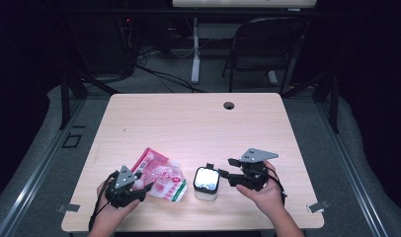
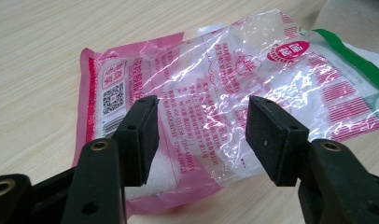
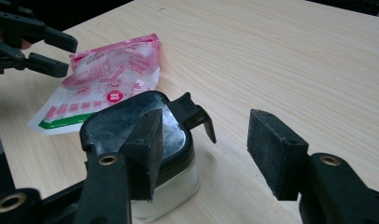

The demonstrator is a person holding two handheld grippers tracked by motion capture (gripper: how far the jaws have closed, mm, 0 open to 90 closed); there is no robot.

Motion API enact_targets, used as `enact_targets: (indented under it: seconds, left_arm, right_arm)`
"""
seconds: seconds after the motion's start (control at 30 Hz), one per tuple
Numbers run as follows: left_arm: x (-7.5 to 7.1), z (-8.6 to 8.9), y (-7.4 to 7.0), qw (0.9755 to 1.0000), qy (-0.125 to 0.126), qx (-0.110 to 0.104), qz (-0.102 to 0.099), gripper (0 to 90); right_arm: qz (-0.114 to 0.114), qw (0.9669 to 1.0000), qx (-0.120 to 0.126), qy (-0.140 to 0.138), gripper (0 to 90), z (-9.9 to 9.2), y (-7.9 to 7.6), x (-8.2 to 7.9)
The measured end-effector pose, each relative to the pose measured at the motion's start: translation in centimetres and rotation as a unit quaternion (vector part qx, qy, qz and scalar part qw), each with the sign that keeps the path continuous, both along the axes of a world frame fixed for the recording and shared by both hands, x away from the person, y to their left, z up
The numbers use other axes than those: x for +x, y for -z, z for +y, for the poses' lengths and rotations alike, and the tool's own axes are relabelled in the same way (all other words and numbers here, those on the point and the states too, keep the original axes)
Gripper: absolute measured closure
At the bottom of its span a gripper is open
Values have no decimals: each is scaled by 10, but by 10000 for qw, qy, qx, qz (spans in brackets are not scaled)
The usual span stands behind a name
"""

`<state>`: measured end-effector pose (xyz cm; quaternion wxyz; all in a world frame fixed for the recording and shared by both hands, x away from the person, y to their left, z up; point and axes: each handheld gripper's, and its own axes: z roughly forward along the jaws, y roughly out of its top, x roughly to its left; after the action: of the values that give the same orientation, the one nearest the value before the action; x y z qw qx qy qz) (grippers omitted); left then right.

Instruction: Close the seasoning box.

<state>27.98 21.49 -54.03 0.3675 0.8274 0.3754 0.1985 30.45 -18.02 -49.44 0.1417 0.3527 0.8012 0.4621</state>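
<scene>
The pouch (image 2: 215, 107) lies flat on the tabletop (image 1: 198, 118), just beside the lidded jar (image 1: 207, 183). Your left tongs (image 2: 201, 135) stand apart over it, your right tongs (image 3: 204, 149) apart at the jar; nothing is gripped yet, so everything remains.

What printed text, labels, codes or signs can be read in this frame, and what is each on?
Pink and clear plastic bag: blocks of pink print, too small and glare-crossed to read.
Same bag, red oval badge: white characters, blurred, not legible.
Same bag, QR code with a pink boxed label above it: characters not readable.
Black-lidded container: no text visible.
Table: no markings.
</scene>
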Motion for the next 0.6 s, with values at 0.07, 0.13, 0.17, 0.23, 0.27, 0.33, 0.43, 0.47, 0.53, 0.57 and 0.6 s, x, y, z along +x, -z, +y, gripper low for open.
enact_targets:
  seconds: [0.07, 0.13, 0.17, 0.23, 0.27, 0.33, 0.43, 0.47, 0.53, 0.57, 0.6]
  left_arm:
    - [0, 1, 0, 10000, -21, -3, -1, 442]
    - [1, 2, 0, 10000, -19, 7, 3, 442]
    - [1, 3, 1, 10000, -37, -2, 6, 442]
    - [2, 4, 1, 10000, -49, 13, 9, 442]
    - [2, 4, 1, 10000, -57, 3, 7, 442]
    - [2, 5, 1, 10000, -89, -29, 0, 442]
    - [2, 5, 1, 9999, -112, -32, 0, 442]
    - [3, 6, 2, 9999, -114, -32, 0, 442]
    - [3, 8, 2, 9999, -150, -42, 4, 442]
    - [3, 8, 2, 9999, -150, -42, 4, 442]
    - [3, 9, 2, 9998, -172, -53, 11, 442]
  right_arm:
    - [22, 10000, 17, 53, 456, -3, 1, 2]
    - [28, 9999, 34, 94, 456, -4, 1, 2]
    - [50, 9998, 29, 173, 456, -6, 2, 3]
    - [50, 9997, 44, 245, 456, -8, 4, 5]
    - [91, 9995, 40, 287, 456, -9, 4, 5]
    - [122, 9993, 26, 356, 456, -12, 5, 6]
    - [116, 9990, 48, 427, 455, -16, 6, 8]
    - [117, 9988, 43, 470, 455, -18, 7, 9]
    - [170, 9977, 56, 655, 455, -26, 10, 12]
    - [170, 9977, 56, 655, 455, -26, 10, 12]
    - [225, 9966, 106, 789, 455, -31, 13, 14]
